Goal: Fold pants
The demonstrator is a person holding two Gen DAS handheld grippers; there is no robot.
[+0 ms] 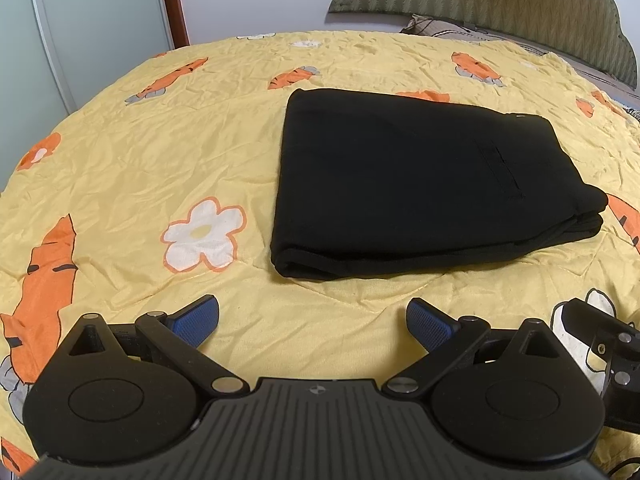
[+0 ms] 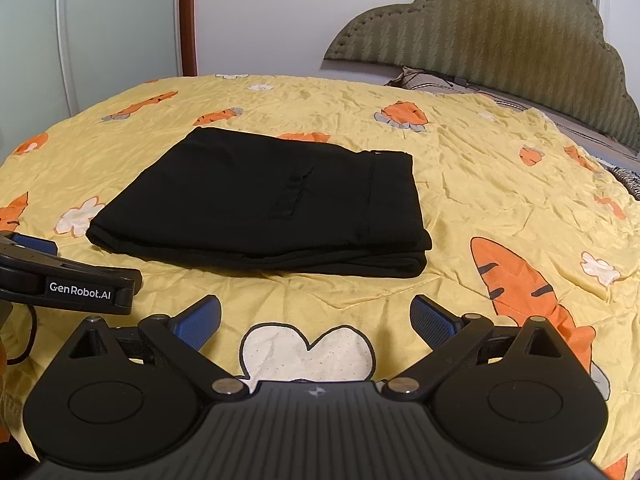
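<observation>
Left gripper (image 1: 313, 322) sat lowest in its own view, blue pads (image 1: 196, 322) spread wide apart, nothing between them, only quilt (image 1: 120, 168) under the gap. Right gripper (image 2: 315, 322) was the same: pads (image 2: 432, 324) well apart, empty, hovering over a white flower print (image 2: 308, 354) on the quilt. Both were wide open (no cloth touching either one).

Pants (image 1: 404, 184) lay folded into a compact black block on the quilt, just ahead of both grippers and apart from them. Left view had the pants right of centre; right view had them (image 2: 264, 204) left of centre, so the block sat between the 2 tools. Several stacked layers showed along the near edge. A pocket seam (image 1: 500, 172) faced up on the top layer, and the waistband end pointed right in both views.

Right view caught the left gripper's body at the left edge, with a "GenRobot.AI" label (image 2: 80, 291) on it. Left view caught part of the right gripper at the lower right edge (image 1: 600, 336).

Quilt was yellow with orange carrot prints (image 2: 520, 280) and white flowers, wrinkled all over. Behind it stood an olive padded headboard (image 2: 500, 44), a pillow (image 2: 424, 78) at its base, a white wall, and a wardrobe door (image 2: 120, 20) with a brown frame to the left.
</observation>
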